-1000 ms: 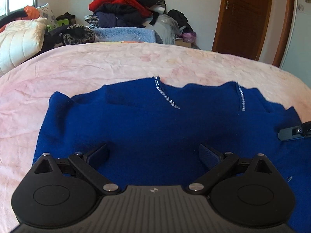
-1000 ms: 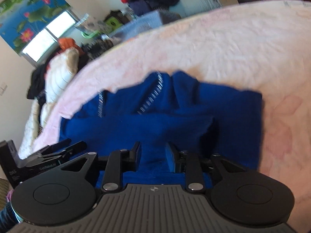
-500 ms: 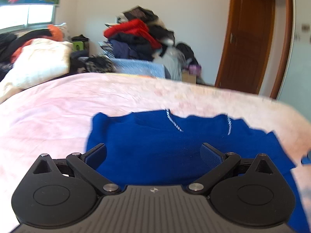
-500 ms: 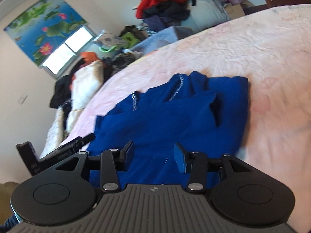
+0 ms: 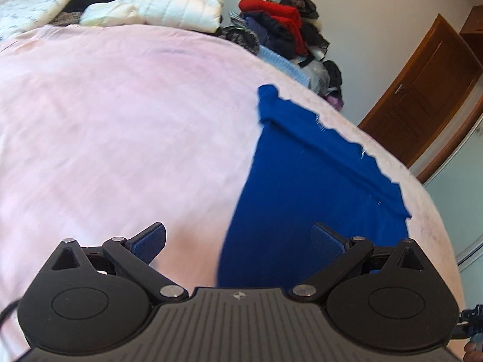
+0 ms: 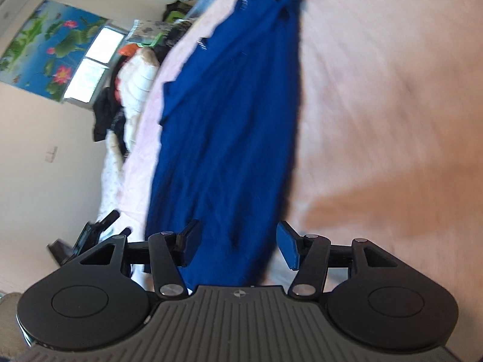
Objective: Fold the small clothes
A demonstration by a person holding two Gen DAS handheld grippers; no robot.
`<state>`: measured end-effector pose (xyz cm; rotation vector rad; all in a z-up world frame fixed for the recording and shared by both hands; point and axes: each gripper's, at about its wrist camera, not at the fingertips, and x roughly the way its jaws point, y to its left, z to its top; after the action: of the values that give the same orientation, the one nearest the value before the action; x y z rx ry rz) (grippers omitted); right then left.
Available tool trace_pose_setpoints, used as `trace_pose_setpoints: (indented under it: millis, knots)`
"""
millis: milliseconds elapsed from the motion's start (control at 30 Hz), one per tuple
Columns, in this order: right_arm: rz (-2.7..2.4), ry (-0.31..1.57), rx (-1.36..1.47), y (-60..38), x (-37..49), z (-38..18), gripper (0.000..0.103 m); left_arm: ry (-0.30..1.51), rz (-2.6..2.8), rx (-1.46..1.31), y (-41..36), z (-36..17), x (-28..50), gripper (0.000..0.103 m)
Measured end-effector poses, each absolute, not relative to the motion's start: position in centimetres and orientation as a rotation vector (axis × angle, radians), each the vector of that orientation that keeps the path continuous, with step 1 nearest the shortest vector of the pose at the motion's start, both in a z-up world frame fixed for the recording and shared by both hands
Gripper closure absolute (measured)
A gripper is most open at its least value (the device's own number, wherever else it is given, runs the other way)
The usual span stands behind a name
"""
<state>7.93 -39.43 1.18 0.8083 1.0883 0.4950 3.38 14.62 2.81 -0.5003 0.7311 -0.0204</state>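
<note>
Showing two hand-held grippers above a bed with one garment on it.
Left gripper (image 5: 238, 242): black two-finger tool with blue ribbed pads (image 5: 149, 241); jaws spread wide, nothing between them; one pad over bare sheet, the other over the garment's near part.
Right gripper (image 6: 238, 244): same black build, flat blue pads (image 6: 288, 249); jaws have just been opening and stand apart; blue cloth lies below the gap, and neither pad presses on it.
Blue garment (image 5: 311, 199): deep royal blue, soft fleecy knit, folded into a long narrow band; jagged far edge with small pale stitched marks; in the left wrist view it lies toward the bed's right side, running from the near edge to the far edge.
Same garment, right wrist view (image 6: 238, 114): long creased strip, blurred, reaching from just under the fingers to the bed's far edge.
Bed sheet (image 5: 120, 114): pale pink, smooth cotton look, faint wrinkles, covers the whole bed.
Far edge of bed: white quilted bedding (image 5: 169, 6), puffy with stitched channels.
Clothes pile (image 5: 280, 21): red, navy and black items heaped beyond the far edge.
Door (image 5: 422, 90): brown panelled wood, in the right wall.
Wall: plain pale plaster.
Lotus poster (image 6: 51, 48): blue with pink flowers, beside a bright window (image 6: 93, 63).
</note>
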Motion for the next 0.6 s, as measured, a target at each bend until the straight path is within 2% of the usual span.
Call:
trace_pose_setpoints:
  millis: [200, 433, 600]
  knots:
    - [0.514, 1.083, 0.915, -38.8, 6.3, -0.3, 0.048, 0.827, -0.089, -0.725, 17.0, 0.3, 0.4, 0.000]
    - [0.562, 1.100, 0.955, -36.7, 6.4, -1.4, 0.044, 0.901, -0.187, -0.818, 17.3, 0.2, 0.7, 0.000]
    - [0.569, 1.106, 0.990, -37.1, 6.6, -1.7, 0.047, 0.946, -0.203, -0.810, 15.9, 0.0, 1.5, 0.000]
